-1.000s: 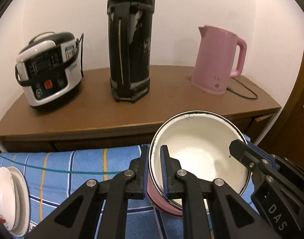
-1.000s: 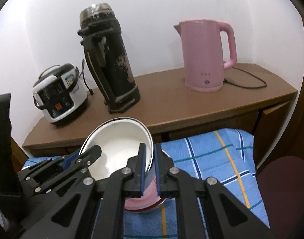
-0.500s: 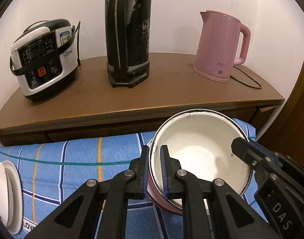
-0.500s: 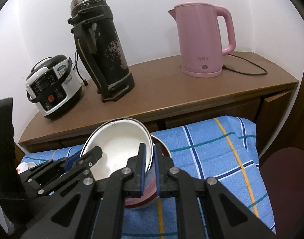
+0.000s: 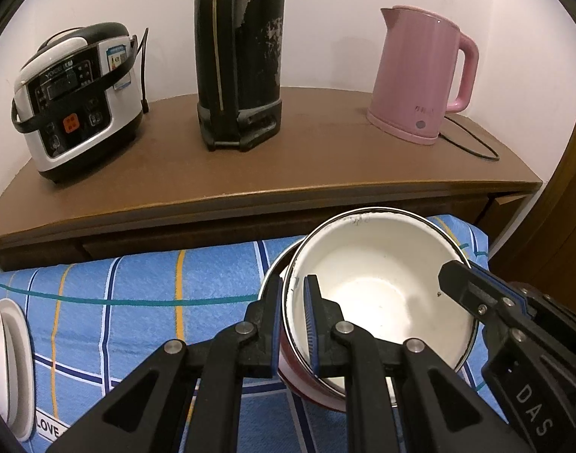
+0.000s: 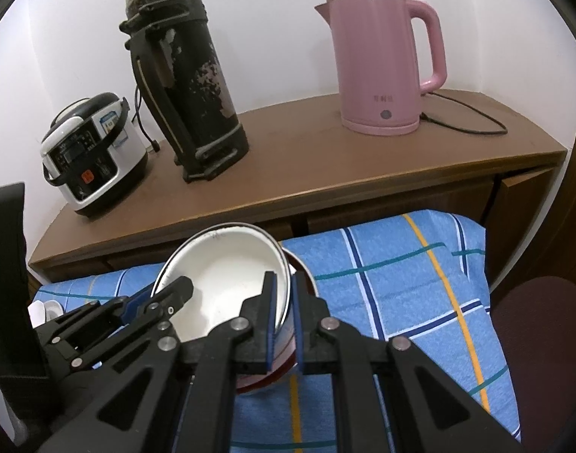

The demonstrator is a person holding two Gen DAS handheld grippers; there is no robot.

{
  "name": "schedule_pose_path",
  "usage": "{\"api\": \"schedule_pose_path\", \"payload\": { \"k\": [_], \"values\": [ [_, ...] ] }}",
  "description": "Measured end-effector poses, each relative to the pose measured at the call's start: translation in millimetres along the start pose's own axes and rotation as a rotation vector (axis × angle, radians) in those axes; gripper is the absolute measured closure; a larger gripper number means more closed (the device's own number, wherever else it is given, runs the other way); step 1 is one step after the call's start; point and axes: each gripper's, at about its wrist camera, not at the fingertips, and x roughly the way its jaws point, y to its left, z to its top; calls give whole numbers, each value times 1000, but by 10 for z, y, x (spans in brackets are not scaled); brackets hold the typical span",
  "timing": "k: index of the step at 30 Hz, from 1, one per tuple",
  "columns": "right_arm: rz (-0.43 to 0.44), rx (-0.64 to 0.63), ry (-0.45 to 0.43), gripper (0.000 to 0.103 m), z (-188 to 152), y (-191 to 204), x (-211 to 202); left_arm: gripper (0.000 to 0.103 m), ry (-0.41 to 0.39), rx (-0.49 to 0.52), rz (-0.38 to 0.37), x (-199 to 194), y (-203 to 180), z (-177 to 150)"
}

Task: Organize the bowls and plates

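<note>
A white enamel bowl [image 5: 378, 290] with a dark rim hangs tilted between both grippers. It sits partly inside a red bowl [image 5: 307, 381] that stands on the blue checked cloth [image 5: 137, 294]. My left gripper [image 5: 291, 283] is shut on the white bowl's left rim. From the right, my right gripper [image 5: 454, 268] clamps the opposite rim. In the right wrist view the right gripper [image 6: 284, 277] pinches the white bowl [image 6: 220, 283] at its rim, and the red bowl's rim [image 6: 307, 275] shows just beside it. The left gripper [image 6: 178, 287] reaches in from the left.
Stacked white plates [image 5: 8, 358] lie at the cloth's left edge. Behind the cloth a brown cabinet [image 5: 288, 166] carries a rice cooker [image 5: 76, 98], a black thermos [image 5: 239, 56] and a pink kettle [image 5: 424, 75] with its cord. A dark red seat [image 6: 544, 339] is at the right.
Both grippers have sunk a little with the white bowl, bringing it down into the red bowl. The plates have slid towards the left edge of the left wrist view.
</note>
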Motion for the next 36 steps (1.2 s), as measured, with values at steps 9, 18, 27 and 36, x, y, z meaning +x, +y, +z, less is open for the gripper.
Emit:
{"api": "schedule_pose_path", "payload": {
  "k": [9,18,27,36],
  "values": [
    [-17,-34,-30,92,-16,32,-34,88,16,-5,19,31,-8,12],
    [0,71,-115,88,70,-184,-152,39,-75,-62,40,-222,179,100],
    [-43,106,-189,45,24,-323,-47,38,-74,-104,112,-94,327,58],
    [-11,108,-164,61,-129,-369,167,38,-72,-124,114,31,397,17]
  ]
}}
